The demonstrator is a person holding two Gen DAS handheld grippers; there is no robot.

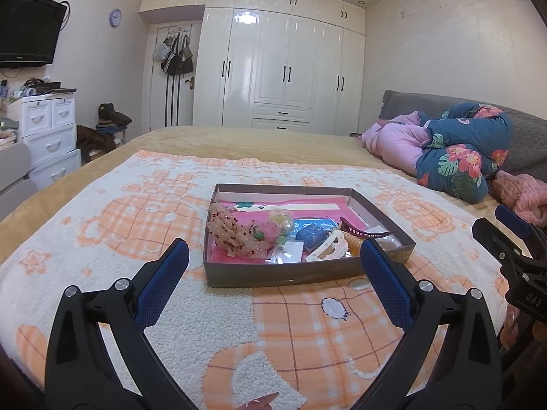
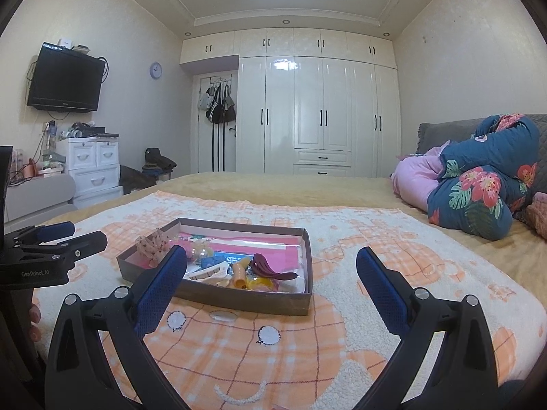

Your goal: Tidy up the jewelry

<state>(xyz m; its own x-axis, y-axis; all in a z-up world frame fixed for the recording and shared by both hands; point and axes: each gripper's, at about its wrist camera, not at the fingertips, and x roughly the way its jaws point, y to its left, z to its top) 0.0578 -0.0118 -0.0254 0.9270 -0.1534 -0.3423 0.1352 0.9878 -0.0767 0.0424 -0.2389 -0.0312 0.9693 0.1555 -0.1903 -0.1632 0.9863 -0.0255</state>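
A shallow brown box (image 1: 273,275) with a pink lining sits on an orange-and-white blanket (image 1: 307,335). It holds a dotted beige bow (image 1: 236,232), a dark red hair claw (image 1: 362,230), a white claw clip (image 1: 328,247), a blue card (image 1: 312,230) and small bagged pieces. My left gripper (image 1: 273,256) is open and empty just in front of the box. My right gripper (image 2: 271,263) is open and empty, with the box (image 2: 246,299) ahead and slightly left. The bow (image 2: 152,246) and red claw (image 2: 270,268) show there too.
The bed carries a rolled floral and pink quilt (image 1: 454,147) at the right. A white wardrobe (image 1: 283,68) fills the far wall. White drawers (image 1: 48,130) and a wall TV (image 1: 27,34) stand at the left. The other gripper shows at the right edge (image 1: 512,256) and at the left edge (image 2: 44,249).
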